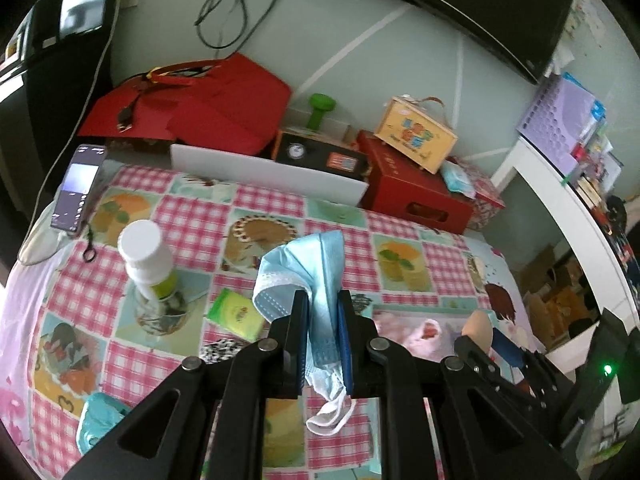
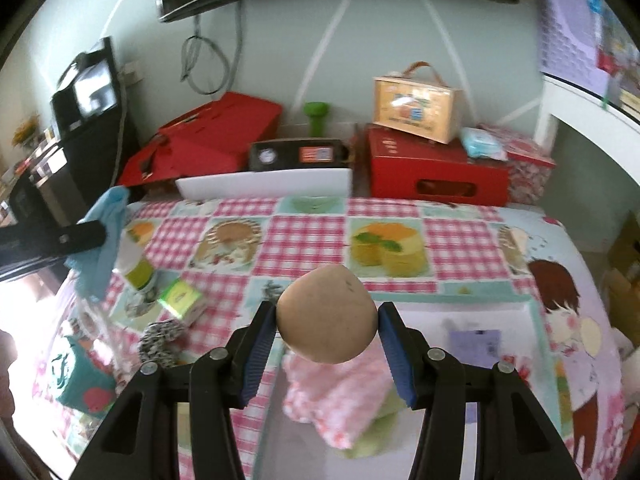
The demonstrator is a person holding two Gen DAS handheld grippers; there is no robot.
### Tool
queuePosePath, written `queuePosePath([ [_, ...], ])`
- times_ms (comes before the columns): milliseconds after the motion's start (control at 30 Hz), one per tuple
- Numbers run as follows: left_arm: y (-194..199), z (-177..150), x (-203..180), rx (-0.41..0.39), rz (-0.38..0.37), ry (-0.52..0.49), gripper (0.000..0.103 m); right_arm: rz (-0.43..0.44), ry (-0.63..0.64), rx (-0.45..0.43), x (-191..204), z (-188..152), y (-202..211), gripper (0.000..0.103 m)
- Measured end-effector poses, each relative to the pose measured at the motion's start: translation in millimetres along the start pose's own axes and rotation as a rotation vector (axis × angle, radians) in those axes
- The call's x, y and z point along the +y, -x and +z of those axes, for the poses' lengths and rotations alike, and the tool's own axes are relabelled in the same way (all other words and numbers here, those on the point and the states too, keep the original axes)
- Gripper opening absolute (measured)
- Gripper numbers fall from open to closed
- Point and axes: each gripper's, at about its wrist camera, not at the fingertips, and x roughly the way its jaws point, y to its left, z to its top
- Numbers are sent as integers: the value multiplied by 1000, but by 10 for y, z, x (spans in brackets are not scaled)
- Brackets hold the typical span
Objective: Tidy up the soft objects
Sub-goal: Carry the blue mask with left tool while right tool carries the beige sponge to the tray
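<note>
White-capped bottle (image 1: 146,258) upright on checked tablecloth (image 1: 192,216); phone (image 1: 78,186) at edge; red boxes (image 2: 436,176) behind.

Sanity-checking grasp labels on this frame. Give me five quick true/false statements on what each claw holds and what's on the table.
1. The left claw grips a blue face mask. True.
2. The right claw is empty. False: it holds a tan egg-shaped squishy.
3. The white-capped bottle lies on its side. False: it stands upright on the checked tablecloth.
4. A green packet lies beside the bottle. True.
5. The white tray holds the mask. False: the mask hangs in the left claw.
</note>
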Motion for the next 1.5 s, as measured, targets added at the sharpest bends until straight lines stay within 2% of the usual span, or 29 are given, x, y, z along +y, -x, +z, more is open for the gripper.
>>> queuePosePath([
  [233, -50, -91, -352, 28, -62, -80, 14, -103, -88, 6, -440, -18, 62, 55],
  [367, -114, -174, -588, 57, -100, -138, 14, -195, -158, 8, -774, -59, 138, 55],
  [533, -202, -316, -922, 97, -140, -220, 14, -253, -238, 2, -1125, -122, 262, 55],
  [833, -514, -664, -1416, 226, -190, -349, 14, -331, -318, 45, -1489, -249, 310, 56],
  [933, -671, -789, -1492, 280, -182, -365, 14, -346, -309, 66, -1490, -270, 275, 56],
  [1067, -933, -954, -1510, 366, -149, -378, 14, -325, -310, 112, -1480, -307, 163, 56],
  [1267, -1284, -1162, -1417, 477, -85, -363, 14, -326, -326, 220, -1527, -464, -109, 56],
  [1367, -1373, -1212, -1372, 494, -68, -357, 16, -348, -322, 299, -1557, -585, -283, 56],
  [1500, -1432, -1233, -1323, 495, -63, -343, 17, -355, -324, 343, -1600, -679, -381, 56],
])
